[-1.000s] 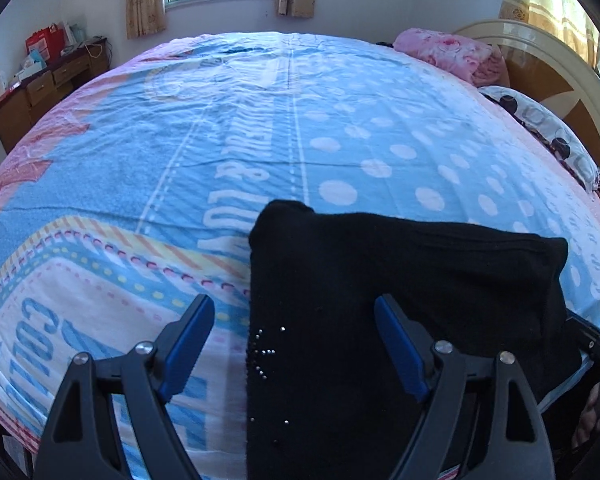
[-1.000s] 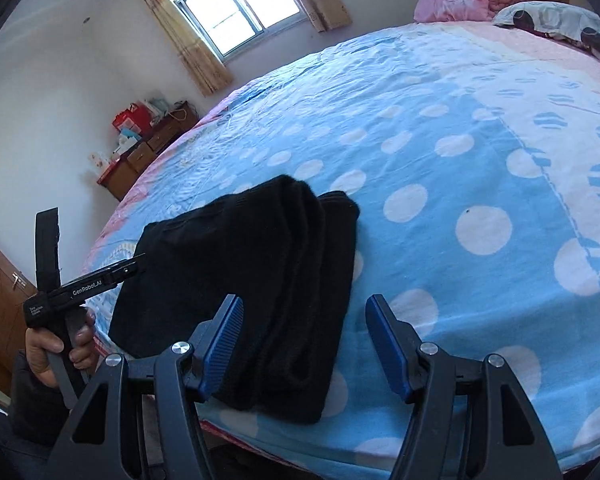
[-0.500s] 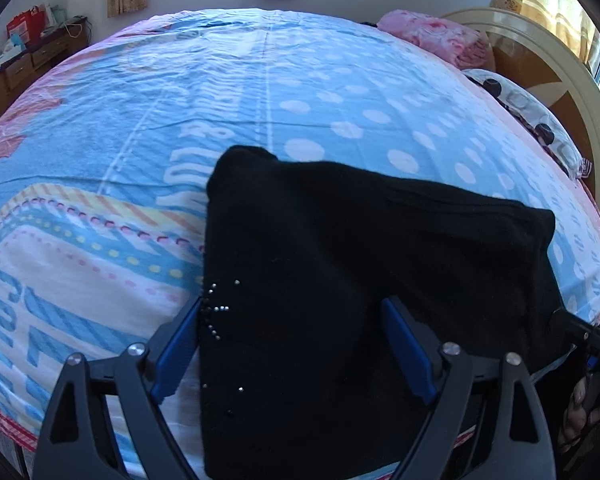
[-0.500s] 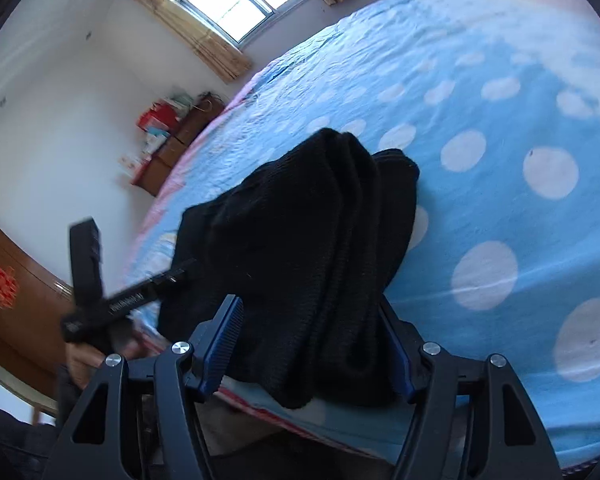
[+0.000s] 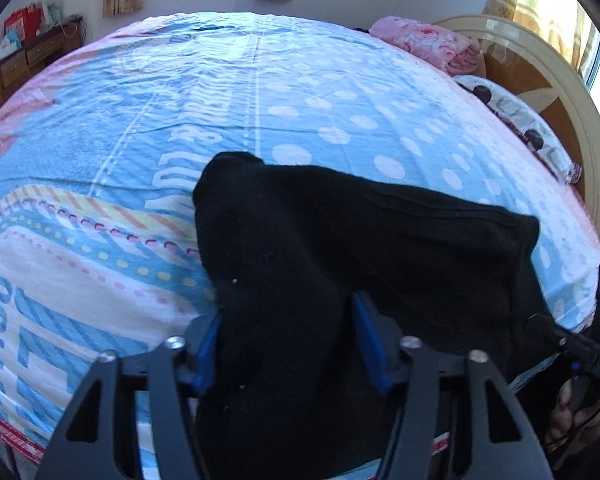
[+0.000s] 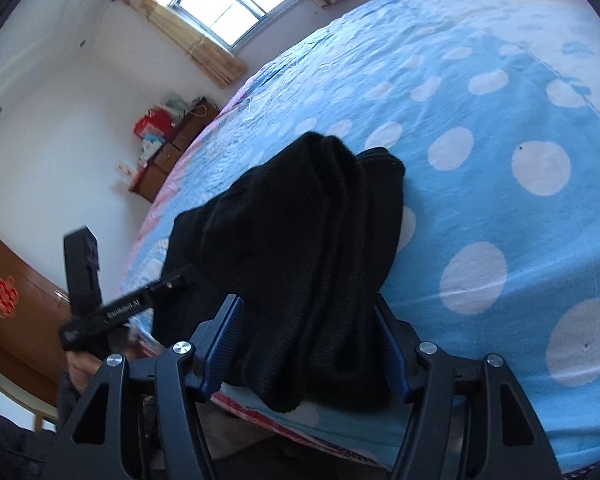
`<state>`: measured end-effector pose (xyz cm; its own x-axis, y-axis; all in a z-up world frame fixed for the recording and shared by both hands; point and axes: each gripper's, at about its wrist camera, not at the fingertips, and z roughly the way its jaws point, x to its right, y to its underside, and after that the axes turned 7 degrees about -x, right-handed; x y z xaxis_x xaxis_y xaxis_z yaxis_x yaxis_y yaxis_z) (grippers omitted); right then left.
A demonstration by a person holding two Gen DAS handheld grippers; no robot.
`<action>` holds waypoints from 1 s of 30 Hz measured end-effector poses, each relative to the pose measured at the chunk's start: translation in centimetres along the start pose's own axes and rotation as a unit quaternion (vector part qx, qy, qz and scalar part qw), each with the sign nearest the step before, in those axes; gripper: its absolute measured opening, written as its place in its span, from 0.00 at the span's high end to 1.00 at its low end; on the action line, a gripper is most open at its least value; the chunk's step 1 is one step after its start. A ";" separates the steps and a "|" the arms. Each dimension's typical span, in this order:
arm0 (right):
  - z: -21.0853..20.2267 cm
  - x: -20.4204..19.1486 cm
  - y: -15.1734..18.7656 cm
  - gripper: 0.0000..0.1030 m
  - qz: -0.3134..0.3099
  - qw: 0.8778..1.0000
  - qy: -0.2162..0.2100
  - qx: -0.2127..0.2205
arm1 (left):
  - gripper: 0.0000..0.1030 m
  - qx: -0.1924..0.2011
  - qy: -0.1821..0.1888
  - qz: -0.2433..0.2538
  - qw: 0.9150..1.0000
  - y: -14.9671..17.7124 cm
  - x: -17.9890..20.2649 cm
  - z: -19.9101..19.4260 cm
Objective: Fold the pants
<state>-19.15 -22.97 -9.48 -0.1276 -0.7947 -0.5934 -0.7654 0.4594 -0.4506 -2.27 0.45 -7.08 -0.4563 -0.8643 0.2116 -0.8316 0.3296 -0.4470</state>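
Note:
Black folded pants [image 5: 340, 248] lie at the near edge of the bed with the blue dotted sheet [image 5: 260, 100]. My left gripper [image 5: 288, 344] is shut on the pants' near left part, the cloth bunched between its blue pads. My right gripper [image 6: 312, 340] is shut on the pants [image 6: 300, 240] at their near right end, where the thick folded layers hang over the bed edge. The right gripper's body also shows at the right edge of the left wrist view [image 5: 572, 344], and the left gripper's body shows in the right wrist view [image 6: 112, 308].
A pink blanket [image 5: 428, 40] and a spotted pillow [image 5: 516, 116] lie by the wooden headboard [image 5: 548, 72] at the far right. A wooden dresser [image 5: 28, 56] with clutter stands at the far left under the window. A brown door [image 6: 8, 300] is at left.
Both grippers moved forward over the pants' near edge and closed on the cloth. The pants now bunch up between the pads on each side.

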 end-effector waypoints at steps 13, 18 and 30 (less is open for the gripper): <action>-0.2 -0.5 -0.5 0.69 -0.027 1.000 -0.007 0.011 | 0.70 0.023 0.058 -0.036 0.997 0.5 -1.0 -1.5; -0.3 0.0 -0.5 0.70 -0.024 0.999 -0.002 0.022 | 0.70 0.030 0.027 -0.021 0.999 0.5 -0.2 -2.1; 1.9 -3.7 -4.2 0.70 -0.075 0.997 0.020 0.025 | 0.70 0.069 -0.063 -0.001 0.996 -0.9 -1.2 -4.1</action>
<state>-14.28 -21.24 -6.68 -0.0402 -0.8709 -0.4898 -0.7451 0.3528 -0.5661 -2.32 2.78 -3.35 -0.4046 -0.9083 0.1058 -0.7772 0.2806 -0.5632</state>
